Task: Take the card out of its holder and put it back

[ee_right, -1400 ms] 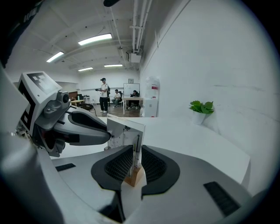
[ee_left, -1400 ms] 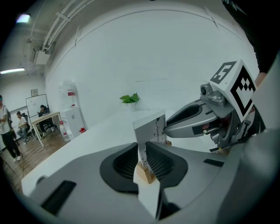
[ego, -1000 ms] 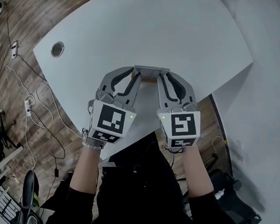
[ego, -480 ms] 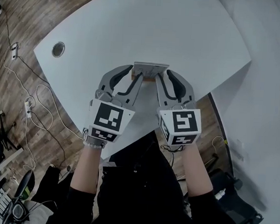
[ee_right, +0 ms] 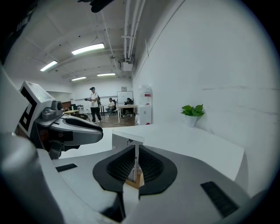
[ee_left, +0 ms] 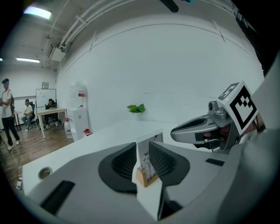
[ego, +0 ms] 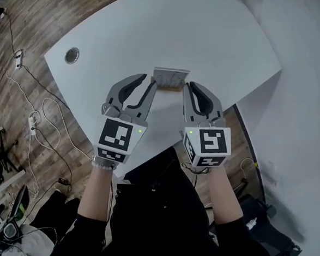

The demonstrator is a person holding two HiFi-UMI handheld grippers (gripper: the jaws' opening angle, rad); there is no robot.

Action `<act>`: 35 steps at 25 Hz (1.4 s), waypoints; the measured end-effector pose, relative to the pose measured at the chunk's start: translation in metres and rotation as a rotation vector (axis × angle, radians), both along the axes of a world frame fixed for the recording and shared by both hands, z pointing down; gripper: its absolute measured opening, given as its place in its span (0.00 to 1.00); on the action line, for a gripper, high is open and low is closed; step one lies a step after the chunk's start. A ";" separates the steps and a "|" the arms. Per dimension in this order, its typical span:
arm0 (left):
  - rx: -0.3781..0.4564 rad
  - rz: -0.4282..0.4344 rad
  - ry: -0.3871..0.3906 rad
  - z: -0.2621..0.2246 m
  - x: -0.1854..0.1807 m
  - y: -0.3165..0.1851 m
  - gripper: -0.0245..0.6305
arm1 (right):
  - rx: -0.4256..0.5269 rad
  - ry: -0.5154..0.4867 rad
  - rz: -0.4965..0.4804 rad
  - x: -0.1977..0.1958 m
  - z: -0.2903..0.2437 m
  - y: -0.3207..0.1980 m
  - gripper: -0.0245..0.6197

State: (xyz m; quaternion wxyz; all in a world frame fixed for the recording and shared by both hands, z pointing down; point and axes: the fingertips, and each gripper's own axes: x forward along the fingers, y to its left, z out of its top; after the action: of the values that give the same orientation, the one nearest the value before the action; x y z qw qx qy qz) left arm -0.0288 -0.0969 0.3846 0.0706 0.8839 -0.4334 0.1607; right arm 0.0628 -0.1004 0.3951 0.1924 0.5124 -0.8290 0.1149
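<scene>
Hand-held grippers: two, left hand-held gripper (ego: 146, 84) and right hand-held gripper (ego: 191, 87). Table (ego: 210, 35): one, with one grommet hole (ego: 72, 54) at 10 o'clock. Card (ego: 171, 75): one. Wooden holder (ee_left: 141, 177): one. Potted plant (ee_left: 136, 108): one. People: three — one standing person (ee_right: 93, 104), two seated people (ee_right: 112, 105).

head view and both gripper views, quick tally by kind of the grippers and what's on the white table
left gripper and right gripper: 2
card: 1
wooden card holder: 1
potted plant: 1
total: 5
</scene>
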 end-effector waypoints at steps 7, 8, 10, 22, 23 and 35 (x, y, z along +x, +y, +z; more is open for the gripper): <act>0.076 0.007 -0.010 -0.042 -0.003 0.012 0.08 | 0.068 -0.002 -0.019 -0.004 -0.038 0.010 0.12; 0.089 0.006 -0.011 -0.049 -0.004 0.014 0.07 | 0.076 -0.001 -0.025 -0.005 -0.043 0.011 0.12; 0.121 0.001 -0.012 -0.064 -0.004 0.018 0.07 | 0.091 -0.002 -0.039 -0.006 -0.054 0.015 0.12; 0.235 -0.081 0.026 -0.145 -0.013 0.049 0.06 | 0.219 -0.004 -0.129 -0.007 -0.128 0.046 0.12; 0.237 -0.082 0.025 -0.147 -0.013 0.053 0.06 | 0.226 -0.003 -0.134 -0.006 -0.132 0.048 0.12; 0.232 -0.101 -0.007 -0.155 -0.014 0.075 0.06 | 0.263 0.007 -0.161 -0.003 -0.150 0.069 0.12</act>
State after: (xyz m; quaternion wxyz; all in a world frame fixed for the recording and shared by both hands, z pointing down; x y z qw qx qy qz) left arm -0.0432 -0.0220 0.2298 -0.0258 0.8626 -0.4934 0.1088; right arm 0.0600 -0.0311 0.2452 0.1351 0.4652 -0.8747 -0.0123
